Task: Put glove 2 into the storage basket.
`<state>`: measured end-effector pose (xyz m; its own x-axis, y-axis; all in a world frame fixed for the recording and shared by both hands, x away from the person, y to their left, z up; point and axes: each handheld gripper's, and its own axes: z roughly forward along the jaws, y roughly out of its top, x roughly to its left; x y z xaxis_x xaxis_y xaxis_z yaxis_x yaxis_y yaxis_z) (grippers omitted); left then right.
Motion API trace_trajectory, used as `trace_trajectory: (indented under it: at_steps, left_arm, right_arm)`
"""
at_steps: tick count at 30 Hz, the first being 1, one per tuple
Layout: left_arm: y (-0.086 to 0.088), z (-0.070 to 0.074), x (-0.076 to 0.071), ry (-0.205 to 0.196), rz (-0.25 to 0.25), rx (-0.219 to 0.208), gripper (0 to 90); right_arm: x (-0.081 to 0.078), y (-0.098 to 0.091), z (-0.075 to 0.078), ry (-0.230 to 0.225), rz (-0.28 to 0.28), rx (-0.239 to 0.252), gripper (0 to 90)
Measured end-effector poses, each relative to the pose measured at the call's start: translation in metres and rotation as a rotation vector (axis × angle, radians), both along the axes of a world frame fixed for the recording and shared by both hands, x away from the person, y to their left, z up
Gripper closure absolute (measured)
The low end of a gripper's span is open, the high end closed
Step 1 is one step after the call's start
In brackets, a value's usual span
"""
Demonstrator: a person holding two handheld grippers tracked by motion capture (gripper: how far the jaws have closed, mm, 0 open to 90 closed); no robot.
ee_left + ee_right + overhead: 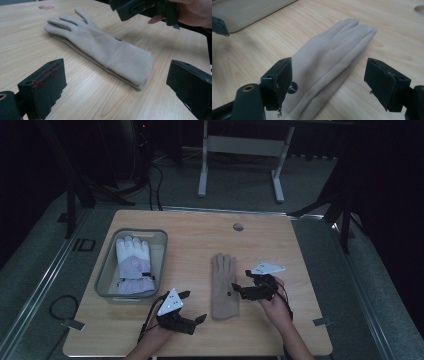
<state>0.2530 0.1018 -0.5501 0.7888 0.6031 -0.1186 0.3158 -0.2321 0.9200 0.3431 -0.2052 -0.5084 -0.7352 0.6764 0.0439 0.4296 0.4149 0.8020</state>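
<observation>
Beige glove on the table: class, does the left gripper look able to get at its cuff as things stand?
Probably yes. The left gripper is open beside the beige glove, whose cuff faces it across bare table; the right gripper hovers farther up the glove.

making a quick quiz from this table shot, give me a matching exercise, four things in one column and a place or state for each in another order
Things:
1. white glove
2. beige glove
3. left gripper
4. right gripper

Places or states:
A. flat on the bare wooden table, fingers pointing away from the person
B. jaws open, at the beige glove's right edge
C. inside the grey bin
D. jaws open, near the beige glove's cuff, holding nothing

Pairs: 1-C, 2-A, 3-D, 4-B
</observation>
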Motion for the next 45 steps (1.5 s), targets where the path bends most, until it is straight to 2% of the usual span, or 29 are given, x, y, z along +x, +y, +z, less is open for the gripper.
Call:
trace_trajectory:
  at_steps: [1, 2, 3, 5, 7, 8, 10, 13, 16, 18, 25, 27, 28, 30, 32, 33, 34, 37, 38, 40, 43, 44, 45]
  left_arm:
    - [0.000, 0.000, 0.000, 0.000, 0.000, 0.000, 2.5]
    - [-0.001, 0.000, 0.003, 0.039, 0.007, -0.009, 2.5]
    - [-0.002, 0.001, 0.004, 0.058, 0.009, -0.007, 2.5]
    - [-0.003, 0.002, 0.005, 0.068, 0.004, 0.000, 2.6]
    - [-0.004, 0.004, 0.006, 0.077, 0.003, 0.004, 3.2]
    - [-0.005, 0.006, 0.007, 0.088, -0.010, 0.003, 3.2]
    - [-0.007, 0.009, 0.008, 0.088, -0.023, 0.016, 3.4]
    - [-0.011, 0.013, 0.007, 0.068, -0.048, 0.042, 6.0]
    - [-0.016, 0.017, 0.007, 0.040, -0.108, 0.057, 7.4]
    - [-0.022, 0.018, 0.007, 0.027, -0.133, 0.077, 12.0]
    - [-0.048, 0.020, 0.015, 0.036, -0.251, 0.156, 19.6]
    - [-0.054, 0.019, 0.017, 0.033, -0.261, 0.182, 21.1]
    - [-0.057, 0.018, 0.018, 0.037, -0.269, 0.188, 21.1]
    - [-0.062, 0.016, 0.020, 0.046, -0.278, 0.208, 21.9]
    - [-0.067, 0.014, 0.022, 0.051, -0.293, 0.227, 22.0]
    - [-0.069, 0.012, 0.023, 0.056, -0.304, 0.242, 23.4]
    - [-0.069, 0.012, 0.023, 0.056, -0.304, 0.242, 25.1]
    - [-0.072, 0.009, 0.025, 0.069, -0.302, 0.273, 25.2]
    - [-0.072, 0.008, 0.025, 0.075, -0.298, 0.282, 25.7]
    - [-0.072, 0.006, 0.027, 0.089, -0.299, 0.291, 25.8]
    - [-0.074, 0.005, 0.027, 0.096, -0.297, 0.294, 29.6]
    - [-0.074, 0.004, 0.027, 0.097, -0.300, 0.300, 30.2]
    - [-0.075, 0.004, 0.026, 0.097, -0.304, 0.308, 30.3]
  right_arm:
    - [-0.001, 0.000, 0.001, -0.017, 0.008, -0.015, 20.0]
    - [-0.001, 0.000, 0.001, -0.017, 0.008, -0.015, 17.6]
    - [-0.001, -0.002, 0.002, -0.007, 0.021, 0.010, 13.5]
    - [0.000, -0.004, 0.003, 0.017, 0.014, 0.011, 12.5]
    - [0.000, -0.005, 0.004, 0.050, 0.026, 0.045, 9.9]
    - [0.000, -0.005, 0.004, 0.050, 0.026, 0.045, 9.9]
    - [-0.001, -0.005, 0.004, 0.073, 0.052, 0.081, 9.9]
    - [0.001, -0.004, 0.002, 0.099, 0.069, 0.084, 10.0]
    - [0.006, -0.005, 0.002, 0.103, 0.058, 0.108, 13.6]
    - [0.013, -0.006, 0.002, 0.102, 0.047, 0.123, 19.6]
    - [0.042, -0.002, -0.001, 0.111, -0.029, 0.117, 30.9]
    - [0.054, 0.000, -0.005, 0.118, -0.037, 0.116, 34.2]
    - [0.054, 0.000, -0.005, 0.118, -0.037, 0.116, 34.2]
    - [0.062, 0.004, -0.009, 0.146, -0.033, 0.127, 33.7]
    - [0.068, 0.008, -0.013, 0.166, -0.040, 0.117, 31.7]
    - [0.073, 0.012, -0.018, 0.205, -0.043, 0.121, 30.5]
    - [0.073, 0.012, -0.018, 0.205, -0.043, 0.121, 30.5]
    - [0.075, 0.020, -0.028, 0.192, -0.021, 0.042, 30.5]
    - [0.076, 0.022, -0.035, 0.208, -0.015, 0.007, 33.3]
    - [0.076, 0.022, -0.038, 0.220, -0.015, 0.011, 34.1]
    - [0.077, 0.021, -0.043, 0.267, -0.017, 0.027, 41.1]
    - [0.076, 0.021, -0.043, 0.279, -0.003, 0.040, 52.2]
    - [0.075, 0.022, -0.043, 0.288, 0.001, 0.042, 56.2]
